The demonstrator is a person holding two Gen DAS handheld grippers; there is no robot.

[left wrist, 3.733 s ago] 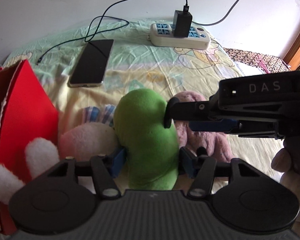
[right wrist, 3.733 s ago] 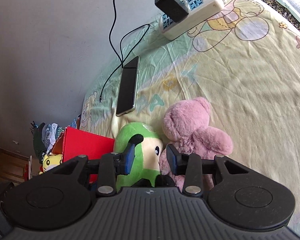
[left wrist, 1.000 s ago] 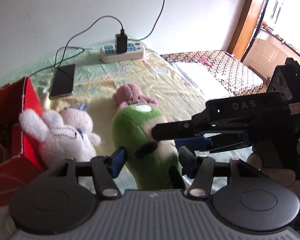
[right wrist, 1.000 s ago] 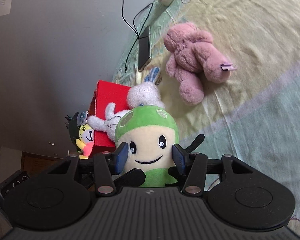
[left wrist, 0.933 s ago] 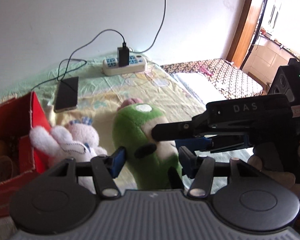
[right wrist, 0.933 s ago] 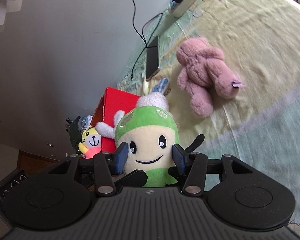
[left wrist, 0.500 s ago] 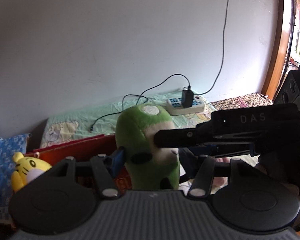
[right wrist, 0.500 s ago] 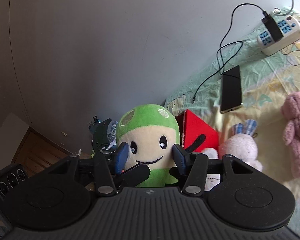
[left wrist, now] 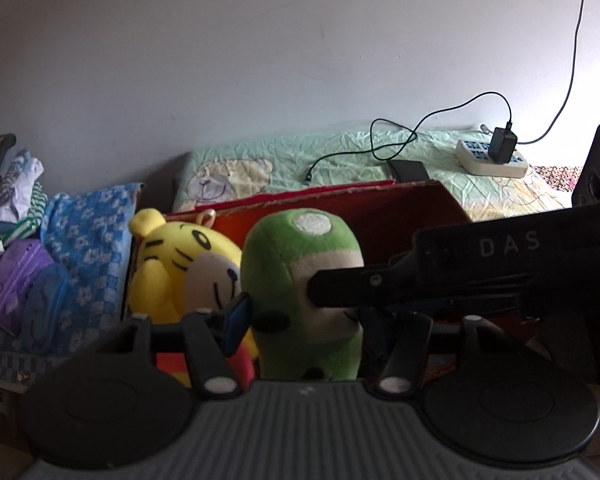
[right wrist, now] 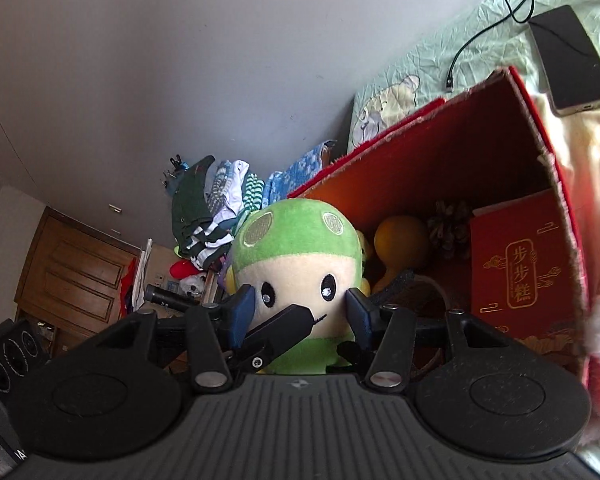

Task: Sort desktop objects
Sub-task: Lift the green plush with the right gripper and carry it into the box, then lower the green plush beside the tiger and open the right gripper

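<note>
Your left gripper [left wrist: 304,320] and right gripper [right wrist: 298,312] both clamp the green mushroom-capped plush doll [right wrist: 296,276], held above the open red cardboard box [right wrist: 540,152]. Risk: uneven release snags it on the yellow tiger plush [left wrist: 176,264] inside.

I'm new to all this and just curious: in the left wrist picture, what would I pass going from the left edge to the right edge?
Blue flowered cloth → yellow tiger plush toy → green mushroom-headed plush toy → black phone → white power strip with black charger.
</note>
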